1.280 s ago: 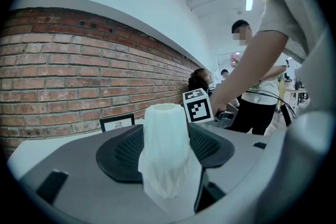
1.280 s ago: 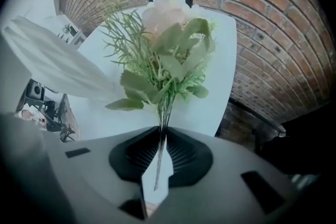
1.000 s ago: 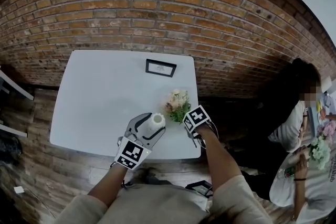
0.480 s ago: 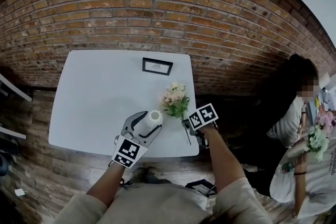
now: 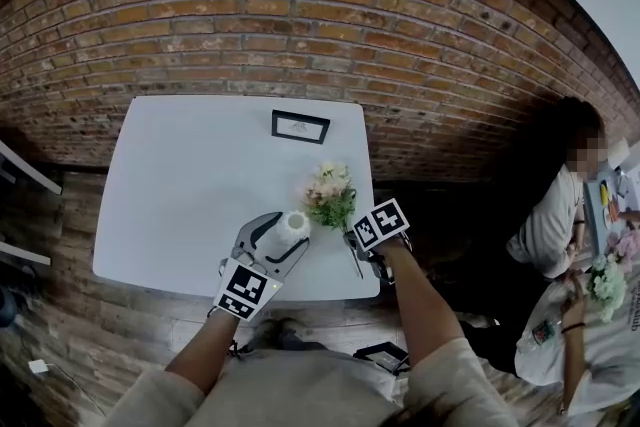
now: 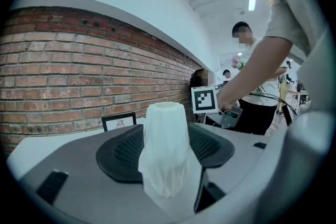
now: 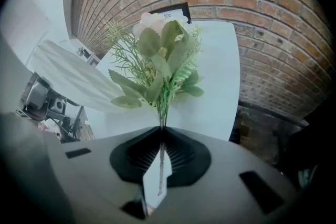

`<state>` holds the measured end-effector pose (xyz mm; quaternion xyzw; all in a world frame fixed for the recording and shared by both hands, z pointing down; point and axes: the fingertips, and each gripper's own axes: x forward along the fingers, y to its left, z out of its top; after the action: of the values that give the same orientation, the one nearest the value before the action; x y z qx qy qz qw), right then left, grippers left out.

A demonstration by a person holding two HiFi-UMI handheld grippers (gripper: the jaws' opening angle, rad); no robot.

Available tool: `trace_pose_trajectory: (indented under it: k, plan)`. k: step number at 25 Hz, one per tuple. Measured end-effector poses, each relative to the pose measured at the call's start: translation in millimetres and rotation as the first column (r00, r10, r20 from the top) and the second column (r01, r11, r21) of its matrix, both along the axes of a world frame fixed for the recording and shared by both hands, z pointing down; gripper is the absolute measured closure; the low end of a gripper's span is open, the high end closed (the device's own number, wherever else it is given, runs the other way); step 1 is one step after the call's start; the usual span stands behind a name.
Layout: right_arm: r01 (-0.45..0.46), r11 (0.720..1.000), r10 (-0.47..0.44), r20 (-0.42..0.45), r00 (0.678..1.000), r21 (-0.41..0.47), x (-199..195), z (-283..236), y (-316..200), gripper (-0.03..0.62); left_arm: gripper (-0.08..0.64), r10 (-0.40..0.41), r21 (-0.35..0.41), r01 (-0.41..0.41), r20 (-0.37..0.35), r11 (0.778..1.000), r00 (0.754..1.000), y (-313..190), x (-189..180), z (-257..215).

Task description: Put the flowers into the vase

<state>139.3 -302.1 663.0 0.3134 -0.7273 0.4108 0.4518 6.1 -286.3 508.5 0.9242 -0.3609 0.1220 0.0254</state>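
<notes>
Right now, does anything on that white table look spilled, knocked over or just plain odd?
Nothing stands out. The left gripper holds the white vase upright, the right gripper pinches the flowers by the stem beside it, and a small framed sign stands by the wall. No spill shows on the table.

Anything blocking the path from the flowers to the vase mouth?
Nothing visible. The right gripper holds the flowers beside the vase, clamped upright in the left gripper; only bare table lies between them.

Soft, even light; heavy fisheye curvature, dark corners, slight softness throughout.
</notes>
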Motion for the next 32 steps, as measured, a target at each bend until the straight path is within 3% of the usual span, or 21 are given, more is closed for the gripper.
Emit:
trace_pose_trajectory:
  k: [9, 23, 28, 32]
  plan:
    - [0.0, 1.0, 0.0, -0.006, 1.0, 0.004, -3.5, 2.0, -0.9, 0.56, 0.284, 0.005, 0.001, -0.005, -0.004, 1.0, 1.0, -1.2, 0.2, -1.3]
    - [-0.117, 0.985, 0.087, 0.212, 0.973, 0.13, -15.9, -30.8, -4.8, 0.561, 0.284, 0.002, 0.003, -0.002, -0.007, 1.0, 1.0, -0.6, -0.6, -1.7]
    - [-0.203, 0.962, 0.129, 0.351, 0.928, 0.183, -22.2, -58.6, -13.1, 0.561, 0.284, 0.001, 0.004, -0.001, -0.006, 1.0, 1.0, -2.0, -2.5, -1.0]
    - [-0.274, 0.919, 0.119, 0.462, 0.879, 0.283, -28.6, -103.0, -23.9, 0.561, 0.284, 0.003, 0.003, -0.003, -0.009, 1.0, 1.0, -2.1, -3.1, -1.7]
